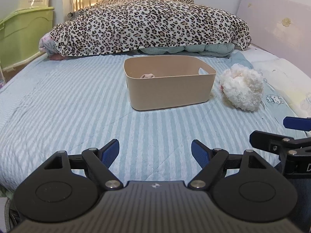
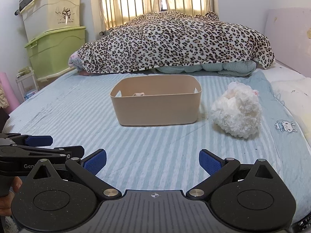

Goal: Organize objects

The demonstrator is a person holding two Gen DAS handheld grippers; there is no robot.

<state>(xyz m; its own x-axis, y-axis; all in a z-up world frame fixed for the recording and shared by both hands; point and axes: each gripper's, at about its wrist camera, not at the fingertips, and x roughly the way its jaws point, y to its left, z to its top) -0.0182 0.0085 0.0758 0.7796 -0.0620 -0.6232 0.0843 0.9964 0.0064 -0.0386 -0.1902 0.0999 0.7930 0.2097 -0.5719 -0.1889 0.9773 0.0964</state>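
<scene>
A beige plastic bin (image 1: 171,89) (image 2: 157,106) stands on the striped bed, with a small pinkish cloth item (image 1: 147,76) (image 2: 138,94) inside. A fluffy white plush bundle (image 1: 243,87) (image 2: 236,112) lies on the bed just right of the bin. My left gripper (image 1: 155,151) is open and empty, low over the near bed, well short of the bin. My right gripper (image 2: 152,161) is open and empty, also near the bed's front. Each gripper shows at the edge of the other's view: the right one in the left wrist view (image 1: 281,134), the left one in the right wrist view (image 2: 50,143).
A leopard-print blanket (image 1: 151,23) (image 2: 175,42) is heaped over bedding at the far end. Green and cream storage boxes (image 2: 56,52) stack at the left by the wall. A white pillow (image 2: 291,93) lies at the right. A metal headboard rail (image 2: 155,2) stands behind.
</scene>
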